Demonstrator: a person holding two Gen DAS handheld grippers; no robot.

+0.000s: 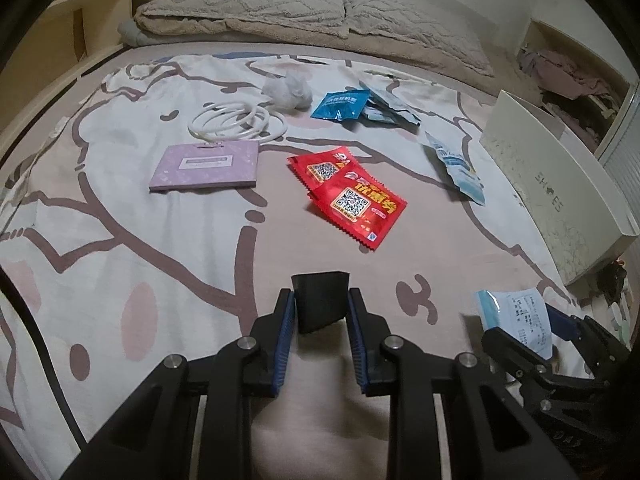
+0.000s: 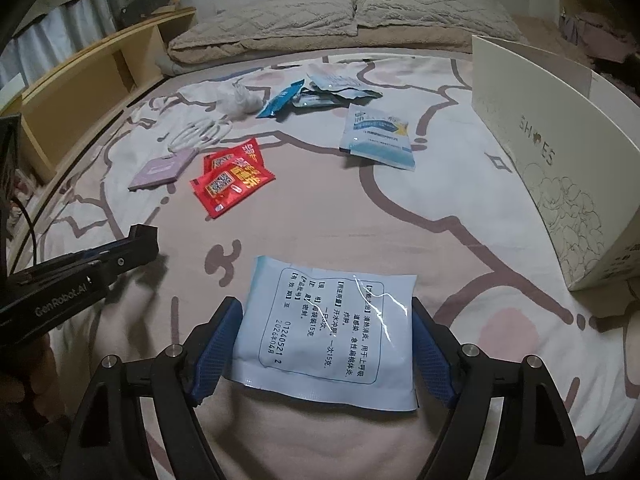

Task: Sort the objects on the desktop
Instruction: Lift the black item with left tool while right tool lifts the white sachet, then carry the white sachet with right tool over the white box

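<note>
We see the bedspread [image 1: 160,240] with a cream shoe box [image 2: 560,168] at its right edge. Our right gripper [image 2: 326,340] pinches a pale blue sachet [image 2: 328,328] by its sides; our left gripper [image 1: 322,312] clamps a small black piece [image 1: 320,300]. 2 red packets [image 1: 348,196] lie mid-bed.

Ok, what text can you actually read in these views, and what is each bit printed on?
"SHOES": white box.
"GenRobot.AI": left gripper.
"01240521 2" and "2026年04月": pale sachet in the right gripper.
Red packets: QR codes, yellow characters too blurred.
Purple card, blue packets: too small.
</note>
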